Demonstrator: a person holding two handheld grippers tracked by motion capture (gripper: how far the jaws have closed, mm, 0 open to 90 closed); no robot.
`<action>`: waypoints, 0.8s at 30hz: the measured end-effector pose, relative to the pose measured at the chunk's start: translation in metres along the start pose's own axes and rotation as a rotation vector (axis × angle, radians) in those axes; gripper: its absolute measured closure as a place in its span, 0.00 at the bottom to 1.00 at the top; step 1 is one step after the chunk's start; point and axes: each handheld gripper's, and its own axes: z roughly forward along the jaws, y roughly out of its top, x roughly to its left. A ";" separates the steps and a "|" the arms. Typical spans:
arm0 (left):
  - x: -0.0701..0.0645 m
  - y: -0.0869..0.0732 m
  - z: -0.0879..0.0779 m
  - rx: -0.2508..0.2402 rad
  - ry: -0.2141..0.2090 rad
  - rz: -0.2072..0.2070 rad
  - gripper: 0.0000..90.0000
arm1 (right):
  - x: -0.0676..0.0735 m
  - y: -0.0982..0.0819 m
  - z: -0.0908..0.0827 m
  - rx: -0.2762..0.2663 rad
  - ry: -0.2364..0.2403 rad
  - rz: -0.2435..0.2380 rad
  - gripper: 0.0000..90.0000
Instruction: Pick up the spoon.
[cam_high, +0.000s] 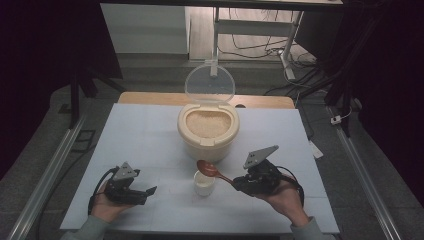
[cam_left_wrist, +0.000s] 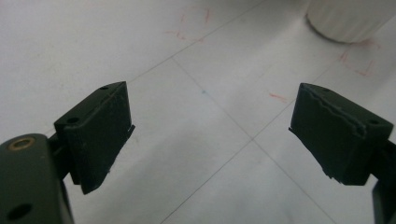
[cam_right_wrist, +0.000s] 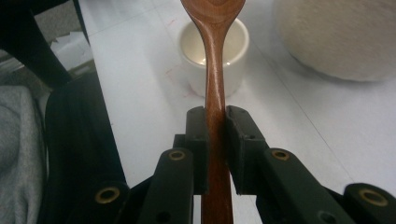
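**Spoon held over the cup, rice bin open beyond**

Right now I have the wooden spoon (cam_high: 212, 171) clamped by its handle in my right tool (cam_high: 239, 183), the two black jaws pressed flat against the wood on both sides, as the right gripper view shows plainly. The bowl of the spoon sits just above the far rim of the small white cup (cam_high: 204, 183), which stands on the counter (cam_high: 150, 135) near the middle, a little to the left of that tool. From the high view I cannot tell whether the spoon carries any rice; its bowl looks dark and bare. The inside of the cup looks pale and I cannot make out grains in it either.

Just beyond the cup, farther from me, stands the cream rice container (cam_high: 208, 131), its clear lid (cam_high: 209, 83) tipped up and back, the rice surface exposed and close to full.

My left tool (cam_high: 148, 192) rests low on the near left of the counter, well apart from the cup, jaws wide apart with nothing between them.

As I judge it, the work is scooping rice from the container into the cup. Done so far: lid open, spoon gripped. Left, by my reading: most of the filling, since the cup looks unfilled.
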 end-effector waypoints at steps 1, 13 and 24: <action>0.000 0.001 -0.001 -0.001 -0.005 0.002 0.14 | 0.001 0.002 0.001 0.001 0.004 -0.009 0.88; -0.001 0.011 -0.010 -0.002 -0.093 0.011 0.15 | 0.012 0.018 0.018 0.034 0.051 -0.114 0.88; -0.033 0.067 -0.033 -0.050 -0.243 0.143 0.17 | 0.018 0.022 0.026 0.054 0.058 -0.155 0.88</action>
